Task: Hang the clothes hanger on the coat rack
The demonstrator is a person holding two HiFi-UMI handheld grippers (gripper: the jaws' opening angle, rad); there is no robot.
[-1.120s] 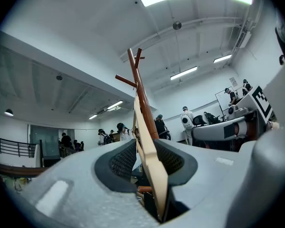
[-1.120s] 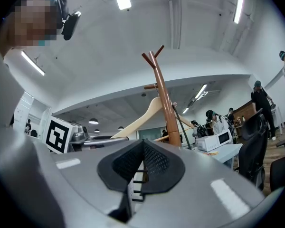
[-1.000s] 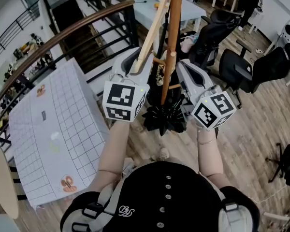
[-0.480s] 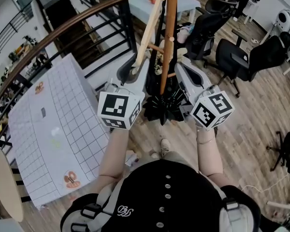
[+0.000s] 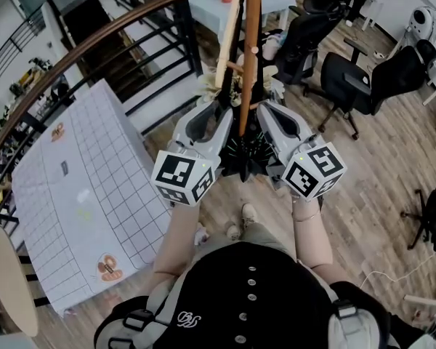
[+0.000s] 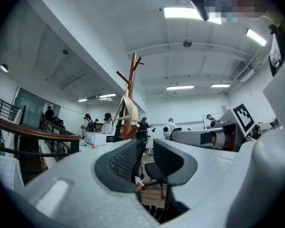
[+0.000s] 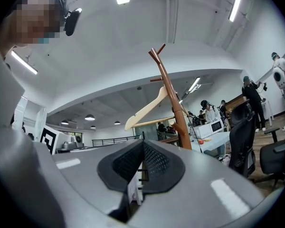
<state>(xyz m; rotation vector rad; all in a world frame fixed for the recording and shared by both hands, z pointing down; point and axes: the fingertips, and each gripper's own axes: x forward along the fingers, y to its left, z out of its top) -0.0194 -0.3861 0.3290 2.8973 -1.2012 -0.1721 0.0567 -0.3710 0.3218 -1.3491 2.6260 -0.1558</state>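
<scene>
The pale wooden clothes hanger (image 5: 228, 38) hangs against the brown pole of the coat rack (image 5: 248, 57), above both grippers. My left gripper (image 5: 216, 111) is just left of the pole, below the hanger and apart from it; a narrow gap shows between its jaws and nothing is in it. My right gripper (image 5: 266, 112) sits just right of the pole with its pads together and empty. In the left gripper view the hanger (image 6: 127, 101) rests on the coat rack (image 6: 132, 94) beyond the left gripper (image 6: 145, 146). In the right gripper view the hanger (image 7: 149, 107) and coat rack (image 7: 171, 99) rise past the right gripper (image 7: 143, 148).
The rack's black base (image 5: 248, 160) stands on the wood floor between my arms. A white gridded table (image 5: 87, 195) is at the left, with a curved stair railing (image 5: 94, 46) behind it. Black office chairs (image 5: 363, 86) stand at the right. Several people are at the back (image 6: 107, 125).
A second ago my left gripper held the hanger's lower end. Both grippers have since dropped back toward me, and the hanger stays on the rack by itself.
</scene>
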